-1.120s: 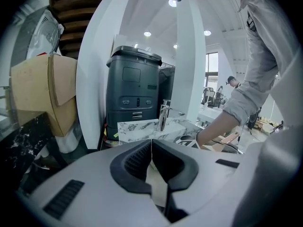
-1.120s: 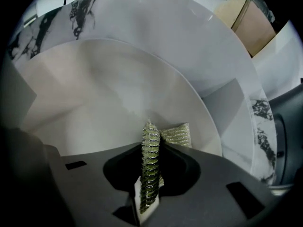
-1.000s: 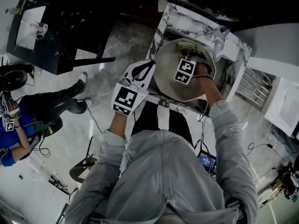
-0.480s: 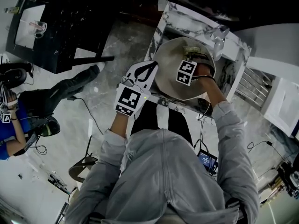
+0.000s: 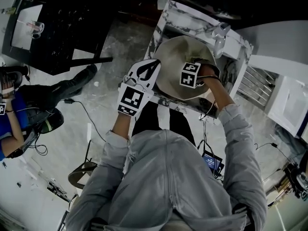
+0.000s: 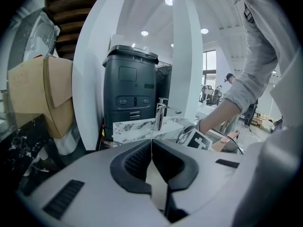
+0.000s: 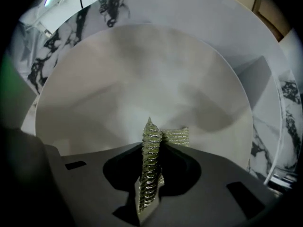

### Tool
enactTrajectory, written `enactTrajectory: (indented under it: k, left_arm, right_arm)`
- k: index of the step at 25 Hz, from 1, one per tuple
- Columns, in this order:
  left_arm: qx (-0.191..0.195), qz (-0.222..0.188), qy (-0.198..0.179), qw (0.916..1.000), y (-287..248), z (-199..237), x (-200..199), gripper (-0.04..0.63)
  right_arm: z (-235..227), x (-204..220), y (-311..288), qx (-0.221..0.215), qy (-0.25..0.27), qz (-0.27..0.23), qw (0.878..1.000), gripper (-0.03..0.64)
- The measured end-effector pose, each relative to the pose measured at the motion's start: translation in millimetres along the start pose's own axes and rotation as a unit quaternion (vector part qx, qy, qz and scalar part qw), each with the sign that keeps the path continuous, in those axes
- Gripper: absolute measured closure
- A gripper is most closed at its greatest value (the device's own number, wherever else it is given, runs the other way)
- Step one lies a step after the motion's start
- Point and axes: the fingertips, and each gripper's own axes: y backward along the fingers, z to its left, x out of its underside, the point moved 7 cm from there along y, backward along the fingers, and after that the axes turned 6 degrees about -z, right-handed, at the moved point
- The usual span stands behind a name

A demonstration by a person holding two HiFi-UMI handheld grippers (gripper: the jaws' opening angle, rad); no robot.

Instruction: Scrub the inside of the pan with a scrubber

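Left to right. The left claw [image 6: 151, 148] is closed on a thin pale piece that, judged from the head view, is the left edge or handle of the pan [image 5: 175, 61]; which of the two cannot be told. The pan rests tilted in the sink [image 5: 166, 13], its lip by the sink's near edge and the tap [image 5: 219, 35] by the far right corner. The right claw [image 7: 154, 148] is clamped on the scrubber [image 7: 150, 174], which stands on edge between the jaws, its top corner poking out toward the pan's pale inner wall.

Step in hand, as judged: scrubbing the inside. To do it well, the left claw should brace the pan against the sink so that it does not rock. The right claw should press the free corner of the scrubber flat on the wall and sweep in overlapping arcs from base to rim. Little of the scrubber stands clear of the jaws, so hard jaw-to-pan contact is a risk.

Hard to make out: whether the scrubber touches the pan. In the head view the marker cube [image 5: 191, 74] covers the right claw's jaws and the scrubber. Any dirt on the pan cannot be seen.
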Motion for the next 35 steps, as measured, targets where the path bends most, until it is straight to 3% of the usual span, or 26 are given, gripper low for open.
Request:
enactTrajectory:
  k: [6,10,13,16,20,27,31,35]
  left_arm:
    - [0.001,-0.013,0.006,0.9999,1.7,-3.4,-4.2,0.572]
    - [-0.005,-0.015,0.013,0.9998,6.6,-3.9,-2.2,0.572]
    - [-0.008,-0.017,0.011,0.9998,11.2,-4.4,-4.9,0.572]
    - [-0.010,-0.019,0.010,0.9997,16.0,-8.2,-6.4,0.572]
    - [-0.008,-0.022,0.010,0.9997,17.5,-15.0,-8.9,0.572]
    - [0.001,-0.034,0.004,0.9994,16.5,-26.2,-16.7,0.572]
    - [0.007,-0.035,0.008,0.9993,17.9,-30.3,-14.7,0.572]
    - [0.010,-0.035,0.011,0.9993,16.9,-31.4,-14.3,0.572]
  right_arm:
    - [38.7,10.0,8.1,-0.085,0.021,0.041,0.995,0.522]
    - [57.2,13.9,11.3,-0.107,0.049,0.080,0.990,0.522]
    - [61.6,11.4,13.7,-0.125,0.042,0.088,0.987,0.522]
    - [70.7,5.6,16.0,-0.154,0.021,0.081,0.985,0.522]
    - [84.3,-13.4,21.3,-0.215,-0.029,0.027,0.976,0.522]
    - [86.8,-21.6,41.6,-0.303,-0.089,-0.026,0.948,0.522]
    - [82.3,-17.5,51.7,-0.334,-0.122,-0.022,0.934,0.522]
    - [80.3,-8.9,62.5,-0.343,-0.087,0.021,0.935,0.522]
